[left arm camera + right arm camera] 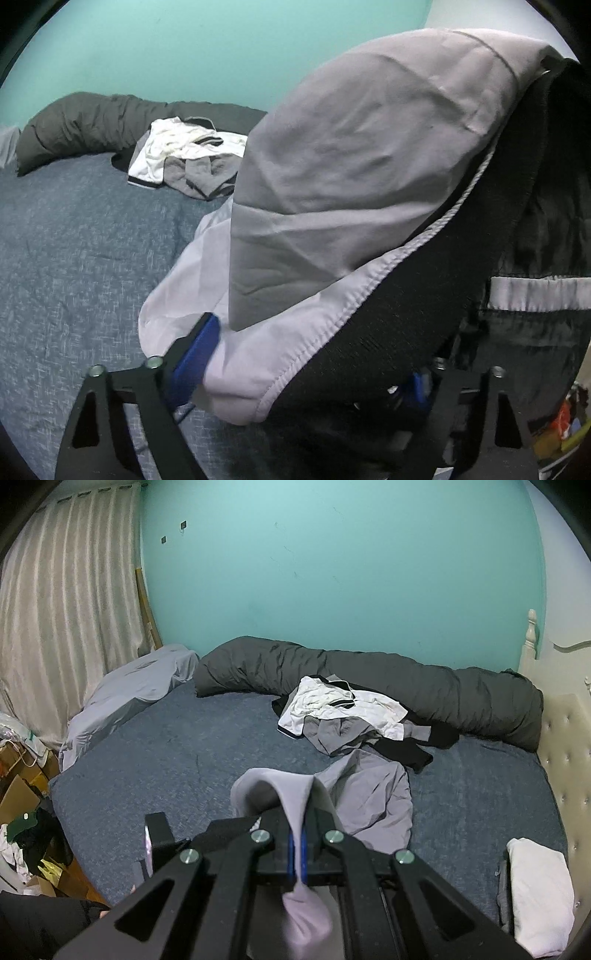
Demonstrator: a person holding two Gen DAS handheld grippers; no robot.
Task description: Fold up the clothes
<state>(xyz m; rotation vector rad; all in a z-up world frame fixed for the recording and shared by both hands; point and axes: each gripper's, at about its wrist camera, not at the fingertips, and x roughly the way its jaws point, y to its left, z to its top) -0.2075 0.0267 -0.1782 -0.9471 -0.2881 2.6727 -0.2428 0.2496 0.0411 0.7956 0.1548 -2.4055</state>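
The right claw is pinched on the grey garment, which trails onto the bed. The left claw stands wide around its waistband, gripping nothing; that side may slip and spoil the fold.

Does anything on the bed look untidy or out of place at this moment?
Yes. A crumpled pile of clothes lies unfolded in the middle of the bed, white, grey and black pieces tangled together. A grey garment lies wrinkled in front of it. By contrast, a folded white item sits neatly at the bed's right edge.
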